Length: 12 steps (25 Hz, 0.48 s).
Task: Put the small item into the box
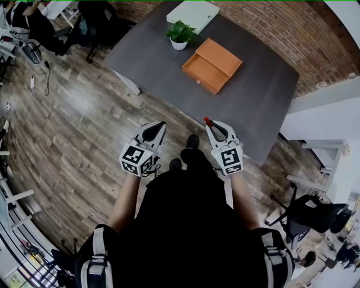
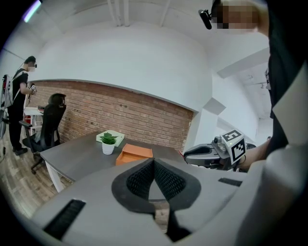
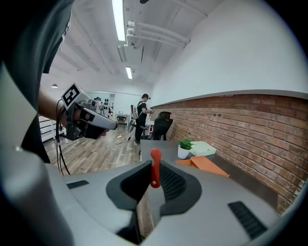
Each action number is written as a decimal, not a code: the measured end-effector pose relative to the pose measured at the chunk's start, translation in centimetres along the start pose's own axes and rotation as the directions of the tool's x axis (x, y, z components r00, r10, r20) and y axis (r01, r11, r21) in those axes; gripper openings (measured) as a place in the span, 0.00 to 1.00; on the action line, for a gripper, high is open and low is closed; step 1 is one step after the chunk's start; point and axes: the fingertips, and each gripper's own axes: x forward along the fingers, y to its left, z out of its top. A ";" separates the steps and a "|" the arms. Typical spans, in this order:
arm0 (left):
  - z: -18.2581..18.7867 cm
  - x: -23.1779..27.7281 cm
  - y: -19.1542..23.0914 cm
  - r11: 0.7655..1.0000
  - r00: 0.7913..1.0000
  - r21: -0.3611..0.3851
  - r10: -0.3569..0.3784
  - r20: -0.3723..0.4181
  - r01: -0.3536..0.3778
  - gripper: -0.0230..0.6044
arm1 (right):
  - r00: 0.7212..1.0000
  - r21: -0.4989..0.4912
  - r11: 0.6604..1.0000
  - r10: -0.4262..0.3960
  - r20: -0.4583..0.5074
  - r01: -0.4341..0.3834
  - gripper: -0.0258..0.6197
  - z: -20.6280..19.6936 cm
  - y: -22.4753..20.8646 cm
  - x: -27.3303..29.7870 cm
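Note:
My right gripper (image 1: 211, 125) is shut on a small red item (image 3: 155, 167) that sticks up between its jaws; the red item's tip (image 1: 207, 120) shows in the head view near the table's front edge. The orange box (image 1: 212, 65) lies open on the grey table (image 1: 264, 95), further off. It also shows as an orange box (image 2: 134, 154) in the left gripper view and as an orange box (image 3: 204, 164) in the right gripper view. My left gripper (image 1: 158, 127) is shut with nothing in it, held over the floor, left of the right one.
A small potted plant (image 1: 179, 34) and a pale green flat case (image 1: 193, 14) stand behind the box. Office chairs (image 1: 309, 214) stand to the right and at the back left. A person (image 2: 20, 103) stands far off by the brick wall. Wooden floor (image 1: 73, 124) lies to the left.

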 end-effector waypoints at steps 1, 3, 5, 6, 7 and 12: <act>0.1 0.5 0.0 1.000 1.000 0.001 0.000 -0.001 0.000 0.07 | 1.000 0.002 1.000 0.002 -0.004 -0.002 0.14 -0.2 -0.4 0.1; 0.4 1.5 0.2 1.000 1.000 0.003 0.001 -0.003 -0.001 0.07 | 1.000 0.006 1.000 0.006 -0.011 -0.006 0.14 -0.7 -1.4 0.6; 1.1 2.5 0.4 1.000 1.000 0.004 0.004 0.001 -0.004 0.07 | 1.000 0.010 1.000 0.012 -0.013 -0.011 0.14 -0.8 -2.5 1.1; 1.5 3.1 0.5 1.000 1.000 0.005 0.006 0.002 -0.006 0.07 | 1.000 0.012 1.000 0.015 -0.013 -0.015 0.14 -0.8 -3.2 1.4; 1.9 3.6 0.6 1.000 1.000 0.006 0.009 0.003 -0.009 0.07 | 1.000 0.015 1.000 0.019 -0.013 -0.019 0.14 -0.8 -3.9 1.6; 4.0 6.2 1.6 0.999 0.999 0.011 0.034 0.000 -0.034 0.07 | 0.999 0.014 0.999 0.049 0.001 -0.049 0.14 0.2 -7.2 4.0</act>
